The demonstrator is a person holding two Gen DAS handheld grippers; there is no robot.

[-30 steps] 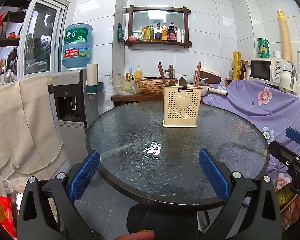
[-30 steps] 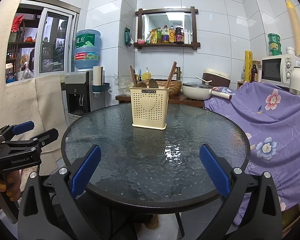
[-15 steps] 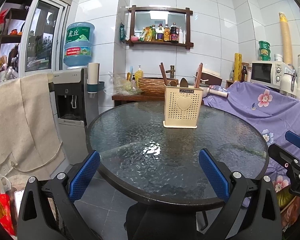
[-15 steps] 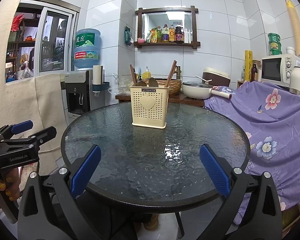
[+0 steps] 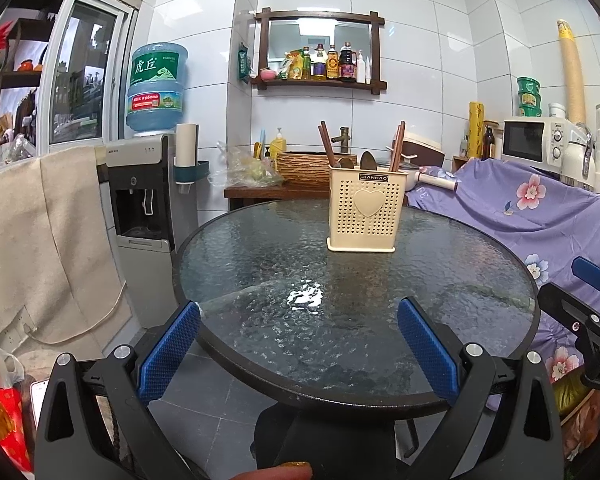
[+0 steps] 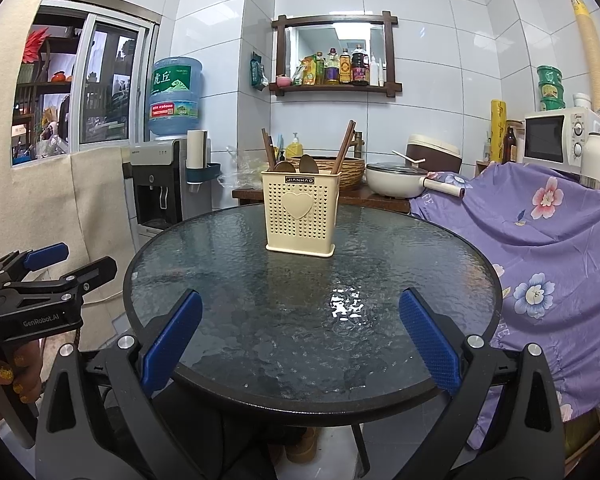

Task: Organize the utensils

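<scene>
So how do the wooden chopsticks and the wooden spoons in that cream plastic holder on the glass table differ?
The brown wooden chopsticks are thin, straight sticks, while the brown wooden spoons show broad rounded ends. The chopsticks rise high above the rim of the cream perforated plastic holder and lean outward; the spoons barely clear it. Both are brown wood and stand in the same holder on the round glass table.

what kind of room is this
Most likely a home kitchen or dining corner: white tiled walls, a wall shelf of sauce bottles, a microwave, a water dispenser, and a round glass table holding a utensil holder.
</scene>
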